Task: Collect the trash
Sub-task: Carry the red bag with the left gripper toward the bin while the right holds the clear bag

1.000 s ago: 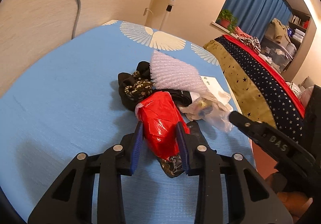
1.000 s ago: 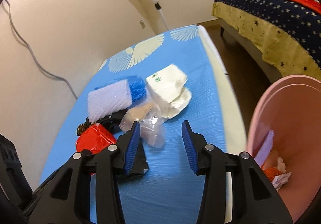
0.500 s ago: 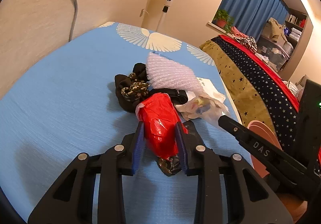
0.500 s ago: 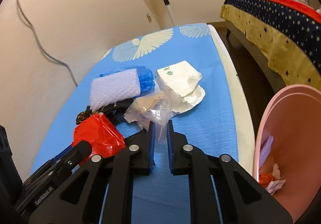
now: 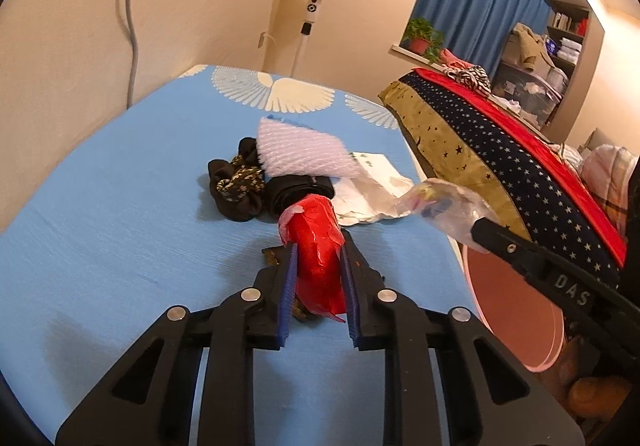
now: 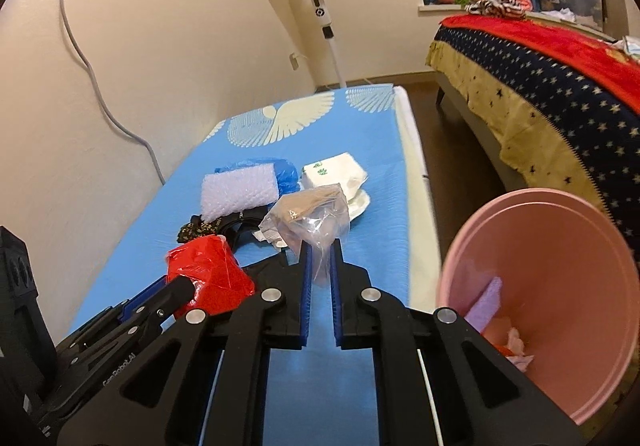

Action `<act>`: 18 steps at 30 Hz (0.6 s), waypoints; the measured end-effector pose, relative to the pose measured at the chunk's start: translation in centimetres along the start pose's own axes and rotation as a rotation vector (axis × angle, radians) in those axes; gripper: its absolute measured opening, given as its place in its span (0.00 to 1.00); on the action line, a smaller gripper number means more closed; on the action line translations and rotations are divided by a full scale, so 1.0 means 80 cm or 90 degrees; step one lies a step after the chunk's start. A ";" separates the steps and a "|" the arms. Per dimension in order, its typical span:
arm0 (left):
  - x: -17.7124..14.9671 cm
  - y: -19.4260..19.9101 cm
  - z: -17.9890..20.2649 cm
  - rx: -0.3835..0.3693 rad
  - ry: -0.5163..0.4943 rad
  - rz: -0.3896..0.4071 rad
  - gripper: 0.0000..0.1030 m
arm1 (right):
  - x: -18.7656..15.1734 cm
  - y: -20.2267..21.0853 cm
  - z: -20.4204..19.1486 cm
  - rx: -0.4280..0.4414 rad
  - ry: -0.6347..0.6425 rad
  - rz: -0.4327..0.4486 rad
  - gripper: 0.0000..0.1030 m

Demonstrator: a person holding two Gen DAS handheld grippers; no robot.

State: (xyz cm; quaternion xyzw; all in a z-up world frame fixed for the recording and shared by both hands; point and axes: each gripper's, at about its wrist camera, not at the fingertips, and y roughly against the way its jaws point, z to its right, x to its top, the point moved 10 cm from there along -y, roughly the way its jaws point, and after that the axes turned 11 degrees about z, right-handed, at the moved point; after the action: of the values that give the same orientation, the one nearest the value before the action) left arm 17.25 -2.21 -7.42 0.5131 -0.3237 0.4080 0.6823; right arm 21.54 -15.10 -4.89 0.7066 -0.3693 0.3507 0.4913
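Trash: red wrapper [image 5: 318,246] clamped in left tongs [image 5: 318,258], lifted off bench [image 5: 120,206]. Clear bag [image 6: 316,222] pinched in right tongs [image 6: 319,258], likewise raised. Pink bin [image 6: 560,246] lies right of both; right tongs nearer, judged first to drop.

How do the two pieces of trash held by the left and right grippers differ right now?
The red plastic bag in the left gripper is opaque and bunched into a thick wad; the clear plastic bag in the right gripper is see-through, with something tan inside. The red plastic bag fills a wide jaw gap, whereas the clear plastic bag is pinched thin. Both are crumpled plastic, gripped and raised above the blue table.
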 end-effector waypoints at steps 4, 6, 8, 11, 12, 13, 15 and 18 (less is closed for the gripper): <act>-0.005 0.015 0.012 -0.002 -0.018 0.003 0.20 | 0.002 0.027 0.004 -0.011 0.005 0.014 0.09; -0.005 0.023 0.016 -0.004 -0.020 0.007 0.20 | 0.002 0.038 0.008 -0.016 0.003 0.019 0.09; -0.004 0.031 0.023 -0.009 -0.024 0.011 0.20 | 0.005 0.051 0.009 -0.020 0.004 0.025 0.09; -0.003 0.045 0.032 -0.014 -0.037 0.019 0.20 | 0.009 0.068 0.010 -0.025 0.013 0.037 0.09; -0.003 0.049 0.036 -0.017 -0.041 0.021 0.19 | 0.009 0.074 0.009 -0.027 0.017 0.041 0.09; -0.003 0.052 0.039 -0.019 -0.044 0.022 0.20 | 0.010 0.080 0.010 -0.029 0.020 0.044 0.09; -0.004 0.057 0.044 -0.022 -0.049 0.024 0.20 | 0.010 0.091 0.011 -0.033 0.026 0.050 0.09; -0.006 0.064 0.049 -0.027 -0.054 0.025 0.20 | 0.007 0.100 0.013 -0.039 0.028 0.053 0.09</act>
State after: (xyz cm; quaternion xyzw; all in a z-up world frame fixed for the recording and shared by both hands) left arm 12.38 -5.38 -4.53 0.5092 -0.3709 0.3921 0.6704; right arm 15.07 -18.18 -1.21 0.6675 -0.3980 0.3745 0.5058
